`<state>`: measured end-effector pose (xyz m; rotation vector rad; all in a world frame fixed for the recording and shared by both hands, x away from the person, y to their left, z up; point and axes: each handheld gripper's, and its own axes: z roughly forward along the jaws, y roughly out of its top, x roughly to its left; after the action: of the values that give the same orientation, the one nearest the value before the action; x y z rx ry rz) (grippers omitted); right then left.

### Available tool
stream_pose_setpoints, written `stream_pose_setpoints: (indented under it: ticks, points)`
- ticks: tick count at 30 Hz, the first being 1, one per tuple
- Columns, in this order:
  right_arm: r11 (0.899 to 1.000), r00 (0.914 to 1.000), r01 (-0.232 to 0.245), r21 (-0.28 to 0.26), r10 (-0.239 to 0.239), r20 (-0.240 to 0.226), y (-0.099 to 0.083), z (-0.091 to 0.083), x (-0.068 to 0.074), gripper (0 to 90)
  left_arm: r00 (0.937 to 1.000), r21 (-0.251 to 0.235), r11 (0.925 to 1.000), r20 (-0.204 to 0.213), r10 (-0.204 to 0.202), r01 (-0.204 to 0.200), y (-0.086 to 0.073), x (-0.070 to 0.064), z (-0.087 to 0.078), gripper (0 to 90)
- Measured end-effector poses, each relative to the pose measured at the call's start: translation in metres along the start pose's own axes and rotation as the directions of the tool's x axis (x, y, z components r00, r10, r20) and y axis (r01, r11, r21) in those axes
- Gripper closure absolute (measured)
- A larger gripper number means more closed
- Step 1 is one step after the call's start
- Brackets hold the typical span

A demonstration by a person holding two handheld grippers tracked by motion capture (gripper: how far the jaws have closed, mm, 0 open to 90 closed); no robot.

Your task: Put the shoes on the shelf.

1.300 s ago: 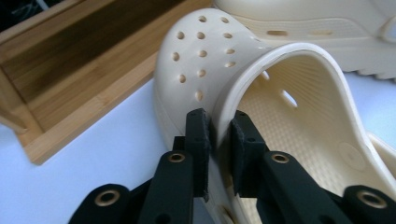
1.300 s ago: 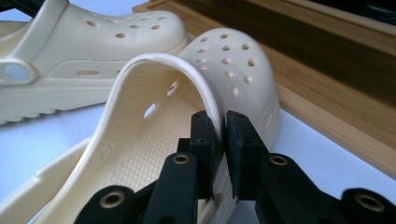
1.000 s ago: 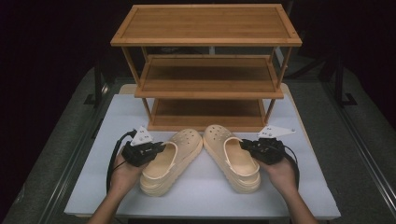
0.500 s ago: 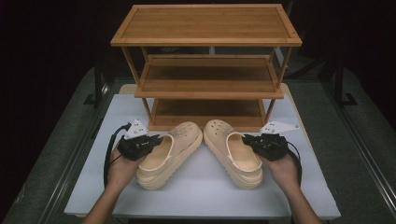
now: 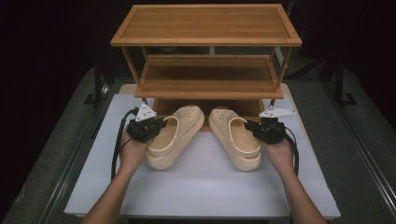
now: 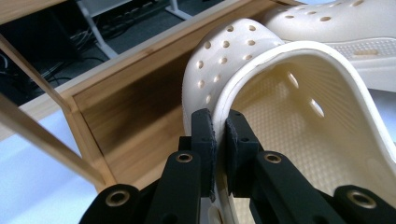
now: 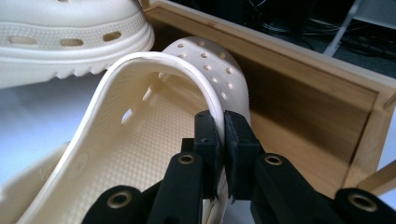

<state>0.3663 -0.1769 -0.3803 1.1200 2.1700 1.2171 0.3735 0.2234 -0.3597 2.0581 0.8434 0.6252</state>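
Grippers, left (image 5: pixel 156 127) and right (image 5: pixel 252 127), each pinch a clog's outer rim, left clog (image 5: pixel 173 136) and right clog (image 5: pixel 233 137), toes pointing into the rack's (image 5: pixel 205 39) bottom shelf.

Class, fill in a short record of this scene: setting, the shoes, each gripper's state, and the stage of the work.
setting: white table with a three-tier wooden shoe rack at its far side
left clog: cream, toe at the rack's bottom tier
right clog: cream, toe at the rack's bottom tier
left gripper: shut on the left clog's side rim
right gripper: shut on the right clog's side rim
stage: both clogs gripped, heels on the table side, not fully on the shelf
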Motion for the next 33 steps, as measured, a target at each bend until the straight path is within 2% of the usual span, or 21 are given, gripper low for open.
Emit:
stream_pose_setpoints:
  ticks: [4,13,17,24,28,32,33]
  points:
    - [1.0,0.9997,-0.007,-0.009,0.007,0.023,0.005,0.013,-0.005,84.3,0.999,-0.007,1.0,-0.046,0.001,-0.002,0.005,0.001,0.022,83.8]
    - [1.0,0.9973,-0.006,-0.027,0.008,0.073,0.016,0.038,-0.007,84.2,0.9948,-0.009,0.9997,-0.099,-0.025,0.024,0.01,0.006,0.056,83.8]
    - [0.999,0.9954,-0.004,-0.037,0.008,0.095,0.017,0.047,-0.007,84.2,0.9905,0.002,1.0,-0.137,-0.001,0.001,0.012,0.003,0.067,83.8]
    - [0.999,0.993,-0.008,-0.042,0.013,0.117,0.014,0.058,-0.009,84.2,0.9822,0.024,0.9991,-0.184,0.037,-0.033,0.012,-0.001,0.078,83.8]
    - [0.999,0.9919,-0.004,-0.046,0.009,0.127,0.017,0.061,-0.008,84.1,0.981,0.014,0.9996,-0.192,0.028,-0.026,0.012,-0.001,0.083,83.7]
    - [0.999,0.9906,0.005,-0.047,0.002,0.137,0.02,0.064,-0.007,84.0,0.9781,0.021,0.9991,-0.204,0.041,-0.038,0.014,-0.001,0.085,83.5]
    - [0.999,0.9902,0.004,-0.046,0.002,0.14,0.02,0.064,-0.006,84.0,0.9785,0.009,0.9996,-0.204,0.029,-0.028,0.014,-0.002,0.086,83.3]
